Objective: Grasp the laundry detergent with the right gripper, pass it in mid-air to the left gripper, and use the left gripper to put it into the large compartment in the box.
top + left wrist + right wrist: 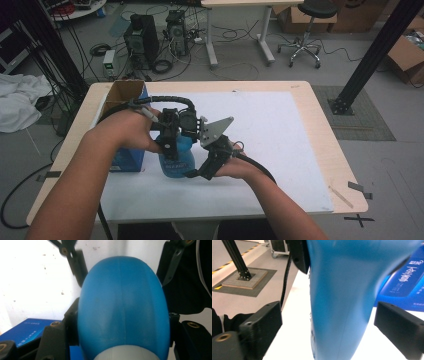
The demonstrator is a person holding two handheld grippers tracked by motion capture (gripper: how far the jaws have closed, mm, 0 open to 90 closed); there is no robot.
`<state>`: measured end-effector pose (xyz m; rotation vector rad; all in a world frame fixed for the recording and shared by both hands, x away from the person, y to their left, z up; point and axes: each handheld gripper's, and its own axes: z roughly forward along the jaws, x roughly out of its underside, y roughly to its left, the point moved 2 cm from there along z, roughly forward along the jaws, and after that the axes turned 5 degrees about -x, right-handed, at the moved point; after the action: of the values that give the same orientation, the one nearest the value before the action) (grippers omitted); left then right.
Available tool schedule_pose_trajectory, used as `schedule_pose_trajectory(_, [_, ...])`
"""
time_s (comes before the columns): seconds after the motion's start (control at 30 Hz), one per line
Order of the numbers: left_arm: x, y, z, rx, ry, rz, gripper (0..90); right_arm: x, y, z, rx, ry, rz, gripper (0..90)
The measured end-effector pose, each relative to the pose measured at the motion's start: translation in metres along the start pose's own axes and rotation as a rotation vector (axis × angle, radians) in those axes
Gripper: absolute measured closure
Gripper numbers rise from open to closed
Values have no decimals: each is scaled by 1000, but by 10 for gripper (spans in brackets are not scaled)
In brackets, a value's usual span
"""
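A blue plastic bottle [177, 159] stands on the white mat near the table's front left. My left gripper [170, 140] comes down on it from above and is shut on it. In the left gripper view the bottle's rounded blue body [122, 305] sits tight between the two black jaws of the left gripper [122, 327]. My right gripper [197, 170] reaches the bottle from the right, low at its side. In the right gripper view the bottle [339, 302] stands between the spread jaws of the right gripper [332, 327], with a gap on each side, so this gripper is open.
A blue carton [127, 159] lies just left of the bottle, also seen as a blue printed carton [407, 282] behind it. An open cardboard box [122, 94] stands at the table's back left. The white mat [280, 145] covers the table's middle and right.
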<state>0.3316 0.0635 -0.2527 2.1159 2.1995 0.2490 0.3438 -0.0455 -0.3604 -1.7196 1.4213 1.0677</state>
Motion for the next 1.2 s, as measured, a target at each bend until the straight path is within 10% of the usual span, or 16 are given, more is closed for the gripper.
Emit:
schedule_pose_trajectory(0.6, [12, 21, -14, 60, 5, -149, 388, -9, -2, -34, 14, 193, -6, 0])
schedule_pose_trajectory(1.07, [24, 43, -41, 73, 10, -358, 387, -14, -7, -90, 2, 542, 49, 0])
schedule_pose_trajectory(1.2, [32, 52, -55, 76, 42, -471, 387, -17, -6, -100, -6, 647, 56, 0])
